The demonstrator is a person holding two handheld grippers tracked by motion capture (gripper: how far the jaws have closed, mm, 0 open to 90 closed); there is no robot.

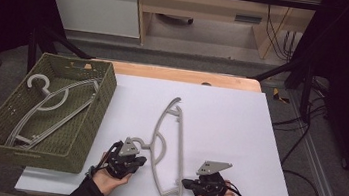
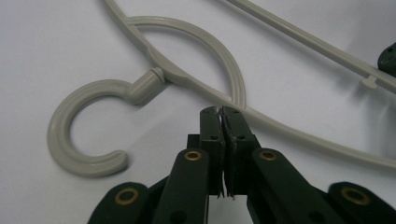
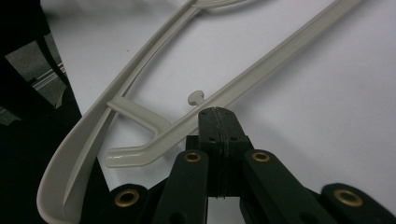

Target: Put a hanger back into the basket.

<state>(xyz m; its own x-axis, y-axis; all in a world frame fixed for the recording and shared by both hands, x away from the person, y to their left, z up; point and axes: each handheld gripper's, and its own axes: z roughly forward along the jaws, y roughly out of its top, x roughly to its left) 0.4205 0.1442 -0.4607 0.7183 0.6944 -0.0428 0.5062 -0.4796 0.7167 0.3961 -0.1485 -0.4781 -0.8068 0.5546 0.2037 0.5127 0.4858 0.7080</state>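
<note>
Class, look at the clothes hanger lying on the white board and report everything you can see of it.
The grey clothes hanger looks like moulded plastic: a round hook on a short neck, curved shoulders, a straight bottom bar with a small peg and an inner arch. It lies flat on the white board, hook towards the basket side. Whether either gripper touches it cannot be told.

Grey hanger (image 1: 169, 147) on white board (image 1: 238, 136); olive woven basket (image 1: 85, 132), black tools.

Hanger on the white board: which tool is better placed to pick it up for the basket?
Left, probably. The left tool, shut, sits beside the hanger near its hook, on the basket side. The right tool, also shut, is at the hanger's near end, farther from the basket.
</note>
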